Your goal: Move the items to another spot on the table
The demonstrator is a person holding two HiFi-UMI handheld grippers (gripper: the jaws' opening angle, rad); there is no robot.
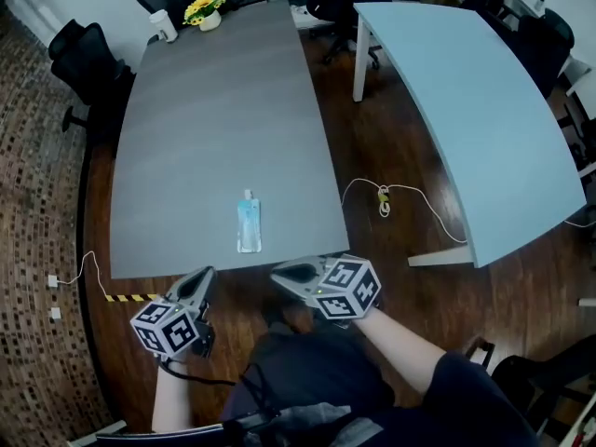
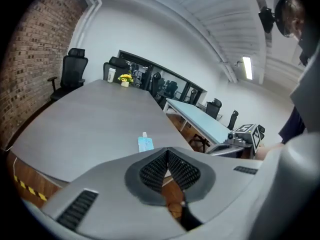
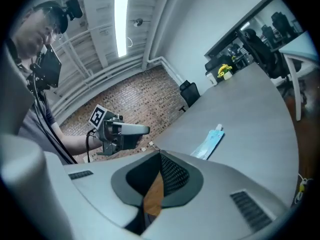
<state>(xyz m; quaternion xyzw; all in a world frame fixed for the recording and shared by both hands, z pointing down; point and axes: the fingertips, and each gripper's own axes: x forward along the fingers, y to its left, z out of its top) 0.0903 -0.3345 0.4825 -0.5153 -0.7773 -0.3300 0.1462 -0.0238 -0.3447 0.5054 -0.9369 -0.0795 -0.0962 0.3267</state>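
Left tongs [image 1: 198,280] and right tongs [image 1: 282,274] both closed, empty, just short of the surface [image 1: 214,110] edge.
Approach step: blue pouch [image 1: 249,226] lies flat near that edge, untouched. Next: open one pair, reach in.

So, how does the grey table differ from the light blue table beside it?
The grey table has a dark grey top, the light blue table a pale blue one. The grey table carries a blue pouch, a cup and yellow flowers; the light blue table shows none. The light blue table shows white legs; the grey table's are hidden. Both are long, with curved edges.
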